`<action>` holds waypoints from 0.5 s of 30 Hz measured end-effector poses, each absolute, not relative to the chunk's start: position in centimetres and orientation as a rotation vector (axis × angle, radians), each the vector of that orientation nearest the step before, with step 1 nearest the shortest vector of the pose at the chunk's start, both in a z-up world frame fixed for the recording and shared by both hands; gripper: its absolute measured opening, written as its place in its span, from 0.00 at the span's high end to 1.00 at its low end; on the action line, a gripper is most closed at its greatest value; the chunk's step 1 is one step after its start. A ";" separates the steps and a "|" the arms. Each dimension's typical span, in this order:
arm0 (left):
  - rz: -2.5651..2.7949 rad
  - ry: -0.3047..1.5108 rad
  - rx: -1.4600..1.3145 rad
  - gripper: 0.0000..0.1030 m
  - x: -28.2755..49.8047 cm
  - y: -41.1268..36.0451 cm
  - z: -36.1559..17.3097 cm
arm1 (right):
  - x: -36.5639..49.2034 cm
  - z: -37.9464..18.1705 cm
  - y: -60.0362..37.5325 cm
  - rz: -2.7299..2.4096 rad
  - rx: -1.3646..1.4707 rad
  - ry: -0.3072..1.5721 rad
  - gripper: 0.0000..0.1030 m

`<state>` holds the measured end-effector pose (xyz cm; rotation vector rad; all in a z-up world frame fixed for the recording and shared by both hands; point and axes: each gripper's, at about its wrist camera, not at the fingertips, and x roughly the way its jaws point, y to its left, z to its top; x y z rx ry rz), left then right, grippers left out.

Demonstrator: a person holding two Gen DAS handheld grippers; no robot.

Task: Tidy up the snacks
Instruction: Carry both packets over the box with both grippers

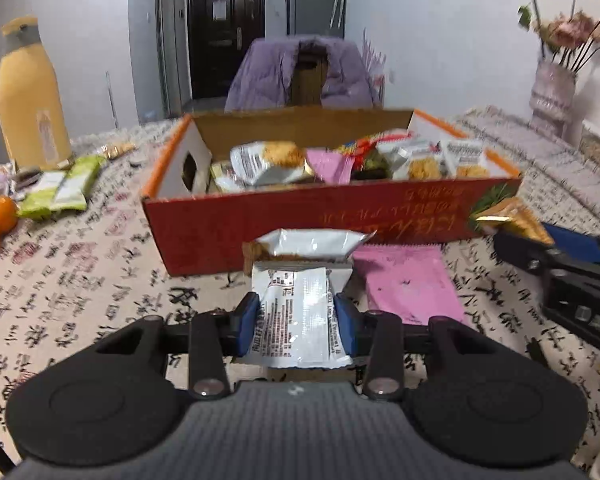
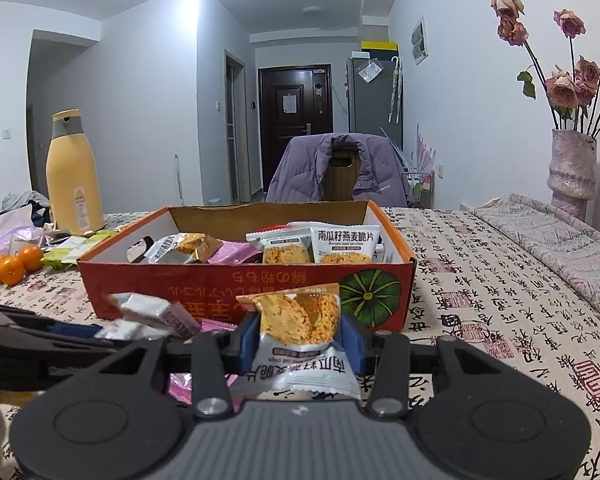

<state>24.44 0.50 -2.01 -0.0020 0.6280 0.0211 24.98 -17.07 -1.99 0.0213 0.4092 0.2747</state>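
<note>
Fingers (image 1: pixel 249 312) before pink packet (image 1: pixel 410 284) — box (image 1: pixel 300 216)

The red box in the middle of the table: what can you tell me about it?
The red box is open-topped cardboard, with orange rims, white inner walls with a handle hole, upside-down gold writing and a green pumpkin picture in front. It sits flat on the tablecloth, loosely filled with snack packets. A pink packet lies against its front.

snacks (image 1: pixel 420 160) in box (image 1: pixel 300 216), bottle (image 1: pixel 30 96) left

Glossy silver foil snack packet (image 1: pixel 300 300), matt printed cardboard box (image 1: pixel 300 216), cloth-covered desk (image 1: pixel 80 280), matt black plastic hand-held gripper (image 1: pixel 302 314).
</note>
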 end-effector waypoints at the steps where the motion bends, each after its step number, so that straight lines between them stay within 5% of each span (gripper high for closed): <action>1: 0.015 0.608 -0.001 0.60 23.9 0.5 -1.7 | 24.9 -2.0 -17.1 0.275 0.021 0.406 0.58; 15: 0.019 0.449 -0.025 0.60 20.1 0.3 1.8 | 24.1 -1.3 -17.0 0.279 0.011 0.369 0.58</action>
